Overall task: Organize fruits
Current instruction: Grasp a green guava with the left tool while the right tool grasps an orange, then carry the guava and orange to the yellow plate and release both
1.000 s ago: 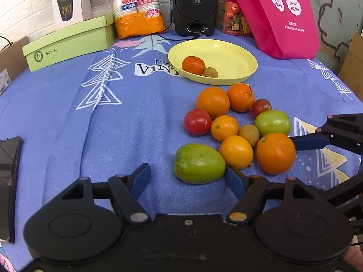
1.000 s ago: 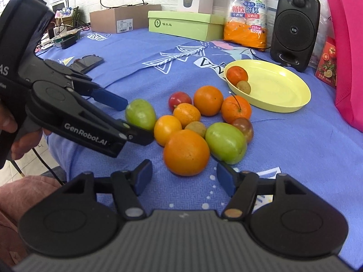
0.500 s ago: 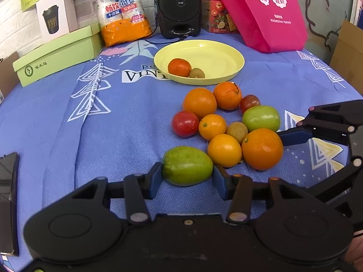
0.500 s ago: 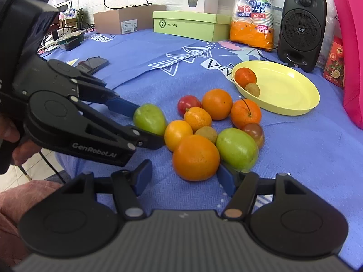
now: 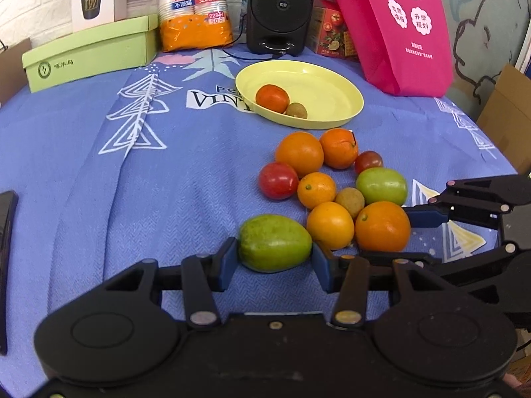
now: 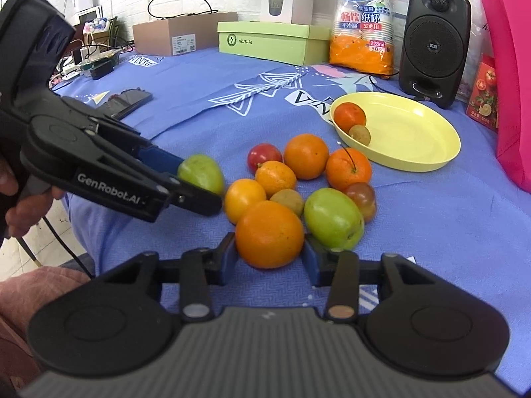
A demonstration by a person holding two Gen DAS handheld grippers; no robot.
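Holding my left gripper [image 5: 274,258] round the green mango [image 5: 274,242], blue pads touching its two ends, so it's closed on the fruit, which sits on the blue cloth [image 5: 166,179]; my right gripper [image 6: 269,253] is likewise closed on the big orange [image 6: 269,233], pads pressed to both flanks, fruit resting on the cloth. In the left wrist view the orange lies at 3 o'clock of the mango w/ a yellow-orange fruit [image 5: 330,225] between them, touching both. Rest of the pile sits at 12 o'clock of that pair: small brown fruit [image 5: 349,201], green tomato [image 5: 381,185], small orange [image 5: 316,189], red tomato [image 5: 278,180], two more oranges and a dark tomato [image 5: 368,162] behind. Yellow plate [image 5: 335,112] is further at 12, apart from the pile, w/ one orange-red fruit [image 5: 272,98] and a small brown one just beside it inside. Black speaker [image 5: 280,10] and pink bag [image 5: 398,26] stand beyond the plate; green box [image 5: 89,53] at 10 o'clock.
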